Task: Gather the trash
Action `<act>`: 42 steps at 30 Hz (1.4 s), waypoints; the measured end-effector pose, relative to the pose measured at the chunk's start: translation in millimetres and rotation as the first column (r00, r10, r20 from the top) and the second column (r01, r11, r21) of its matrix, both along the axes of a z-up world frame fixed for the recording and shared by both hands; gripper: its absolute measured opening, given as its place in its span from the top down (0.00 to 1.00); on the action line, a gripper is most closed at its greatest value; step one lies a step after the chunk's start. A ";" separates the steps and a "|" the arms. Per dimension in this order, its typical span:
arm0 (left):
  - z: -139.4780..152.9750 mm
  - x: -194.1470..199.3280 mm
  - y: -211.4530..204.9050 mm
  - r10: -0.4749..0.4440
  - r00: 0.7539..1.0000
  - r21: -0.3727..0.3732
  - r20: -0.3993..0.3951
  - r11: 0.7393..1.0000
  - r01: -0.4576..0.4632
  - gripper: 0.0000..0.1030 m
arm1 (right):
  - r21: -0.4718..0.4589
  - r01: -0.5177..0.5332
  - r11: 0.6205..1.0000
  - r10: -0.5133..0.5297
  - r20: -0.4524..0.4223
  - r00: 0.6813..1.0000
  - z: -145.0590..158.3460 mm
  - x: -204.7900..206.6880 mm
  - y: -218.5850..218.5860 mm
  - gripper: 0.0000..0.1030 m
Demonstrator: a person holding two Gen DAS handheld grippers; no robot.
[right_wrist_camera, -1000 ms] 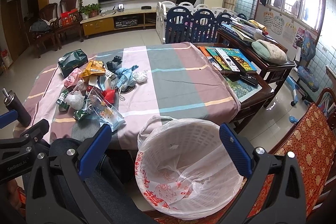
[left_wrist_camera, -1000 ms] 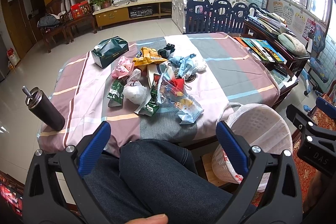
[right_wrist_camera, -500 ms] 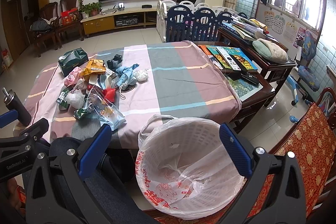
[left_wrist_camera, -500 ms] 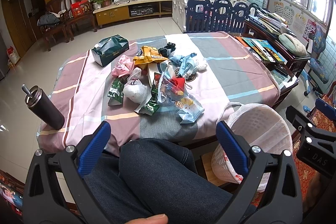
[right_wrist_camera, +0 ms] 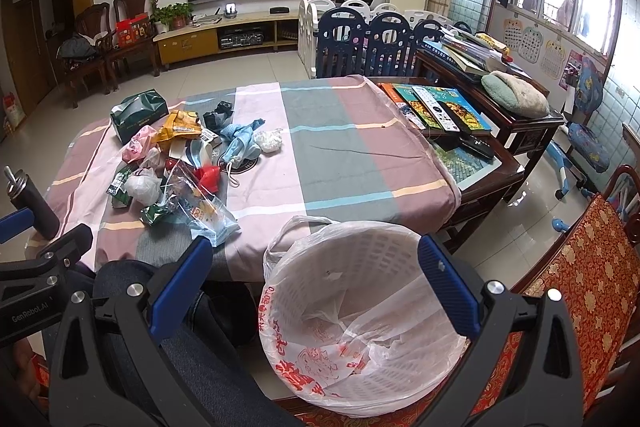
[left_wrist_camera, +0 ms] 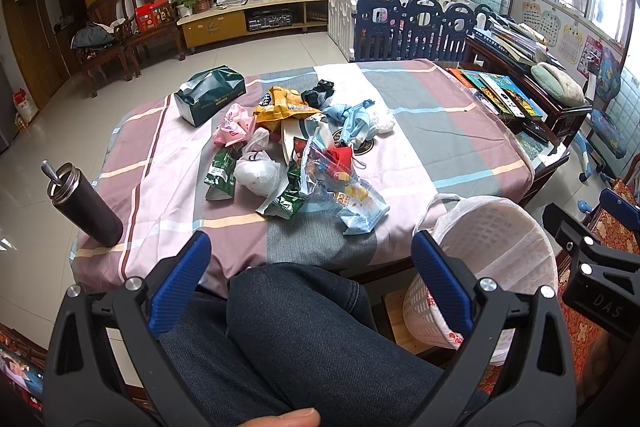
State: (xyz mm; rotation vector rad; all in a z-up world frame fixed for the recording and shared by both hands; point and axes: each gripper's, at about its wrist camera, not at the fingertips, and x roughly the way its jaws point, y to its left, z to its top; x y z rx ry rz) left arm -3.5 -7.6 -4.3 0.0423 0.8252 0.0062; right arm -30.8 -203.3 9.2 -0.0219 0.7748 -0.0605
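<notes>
A heap of trash [left_wrist_camera: 304, 151] lies on the striped tablecloth [left_wrist_camera: 432, 123]: wrappers, plastic bags, face masks, a yellow snack bag. It also shows in the right wrist view [right_wrist_camera: 180, 171]. A white basket lined with a plastic bag [right_wrist_camera: 360, 311] stands at the table's near right edge; it also shows in the left wrist view [left_wrist_camera: 492, 251]. My left gripper [left_wrist_camera: 308, 267] is open and empty above a knee in jeans, short of the table. My right gripper [right_wrist_camera: 316, 275] is open and empty over the basket's near rim.
A dark flask [left_wrist_camera: 86, 205] stands at the table's near left corner. A green tissue pack [left_wrist_camera: 210, 93] lies at the far left. Books and remotes [right_wrist_camera: 440, 107] cover a side table on the right. A red patterned chair [right_wrist_camera: 580, 267] is at the right.
Both views have shifted very slightly; the grippers stay open and nothing on the table has moved.
</notes>
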 end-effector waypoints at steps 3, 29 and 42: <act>0.0 0.0 0.1 0.000 1.000 0.000 0.000 1.000 0.000 0.03 | 0.001 0.000 1.000 0.000 -0.001 1.000 0.2 0.4 -0.4 0.03; -4.4 -3.4 1.0 0.006 1.000 -0.003 -0.007 1.000 -0.006 0.03 | 0.002 0.000 1.000 0.000 -0.008 1.000 -3.5 -0.5 -0.6 0.03; -8.5 0.1 9.1 0.024 1.000 -0.018 -0.008 1.000 -0.024 0.03 | -0.002 0.004 1.000 -0.004 -0.008 1.000 -6.2 -2.8 -1.8 0.03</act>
